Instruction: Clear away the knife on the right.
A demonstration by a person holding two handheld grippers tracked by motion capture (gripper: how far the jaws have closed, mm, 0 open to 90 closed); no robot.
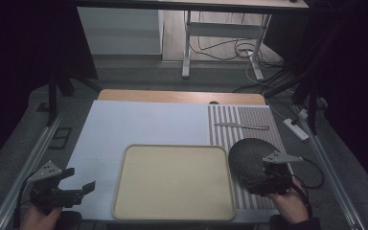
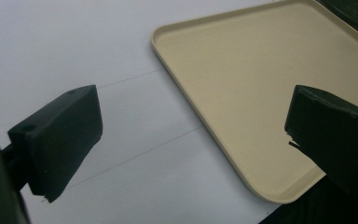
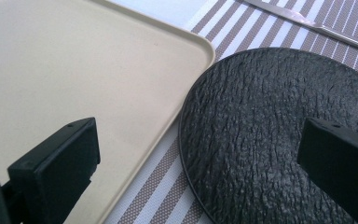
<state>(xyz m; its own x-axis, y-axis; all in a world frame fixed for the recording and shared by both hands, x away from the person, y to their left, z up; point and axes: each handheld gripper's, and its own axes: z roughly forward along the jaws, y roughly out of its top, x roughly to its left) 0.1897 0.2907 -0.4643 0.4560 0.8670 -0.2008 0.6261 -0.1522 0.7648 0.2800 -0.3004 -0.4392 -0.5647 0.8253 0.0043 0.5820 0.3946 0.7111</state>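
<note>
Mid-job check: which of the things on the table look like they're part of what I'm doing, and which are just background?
Likely in play: beige tray; black textured plate, under the right gripper; knife on the striped mat.

Probably background: desk legs and floor cables beyond the table; power strip.

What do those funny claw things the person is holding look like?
Each hand holds a black tool. The left gripper and right gripper both wear a grey three-cornered plate on top, dotted with small holes. Each ends in two chunky black jaws, blocky with flat faces. A thin black cable loops from the right one. A dark cuff shows at the right wrist.
</note>
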